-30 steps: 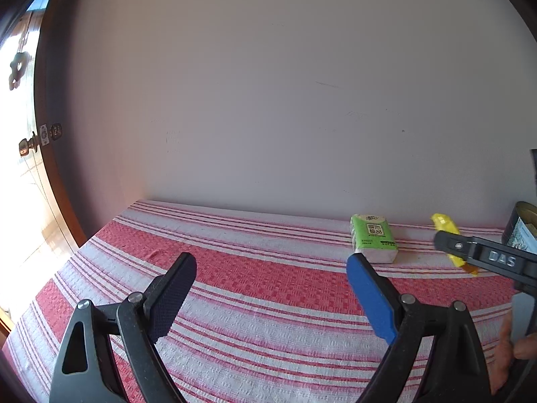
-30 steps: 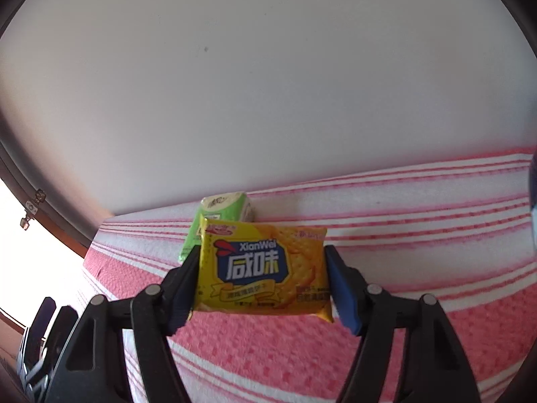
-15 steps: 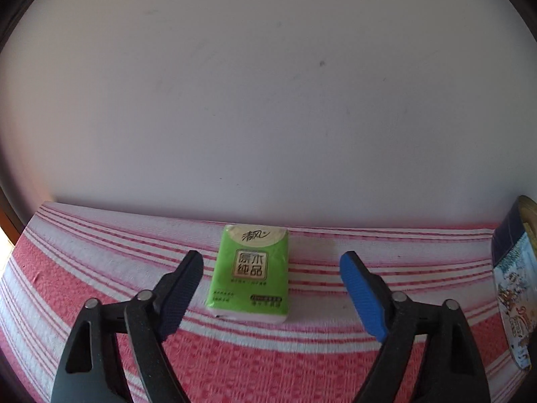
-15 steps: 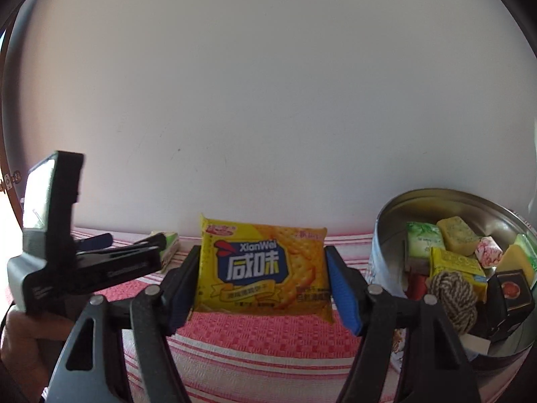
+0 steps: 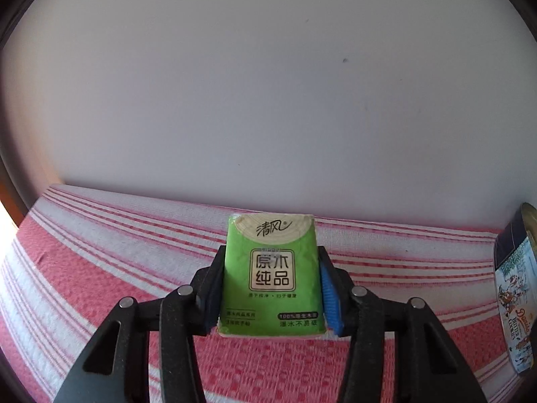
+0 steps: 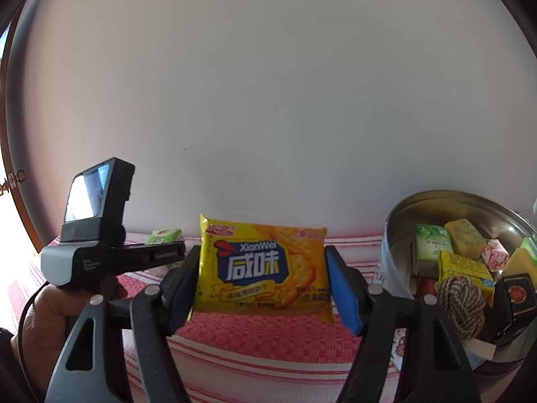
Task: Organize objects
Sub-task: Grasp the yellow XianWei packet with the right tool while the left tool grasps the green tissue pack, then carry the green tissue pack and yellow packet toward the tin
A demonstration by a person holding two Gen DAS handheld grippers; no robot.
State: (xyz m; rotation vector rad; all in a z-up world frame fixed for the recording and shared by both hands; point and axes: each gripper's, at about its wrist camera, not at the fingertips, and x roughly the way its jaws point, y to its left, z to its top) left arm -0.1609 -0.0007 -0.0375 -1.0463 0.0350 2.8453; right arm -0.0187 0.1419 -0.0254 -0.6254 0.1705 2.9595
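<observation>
A green tissue pack [image 5: 272, 275] lies on the red and white striped cloth [image 5: 100, 268] close to the wall. My left gripper [image 5: 272, 280] straddles it, its jaws closing, and both pads touch the pack's sides. The right wrist view shows the same pack [image 6: 164, 235] beyond the left gripper's body [image 6: 110, 258]. My right gripper [image 6: 265, 282] is shut on a yellow cracker packet [image 6: 261, 265], held upright above the cloth, just left of an open round metal tin [image 6: 436, 196].
The tin holds several small packets, a rope ball [image 6: 463, 305] and a dark box. Its printed side [image 5: 513, 302] shows at the right edge of the left wrist view. A white wall rises right behind the table. A hand [image 6: 43, 319] grips the left tool.
The left gripper moved up to the green tissue pack and drew its jaws in onto it. The right gripper swung right to face the tin, then held still with the packet.
</observation>
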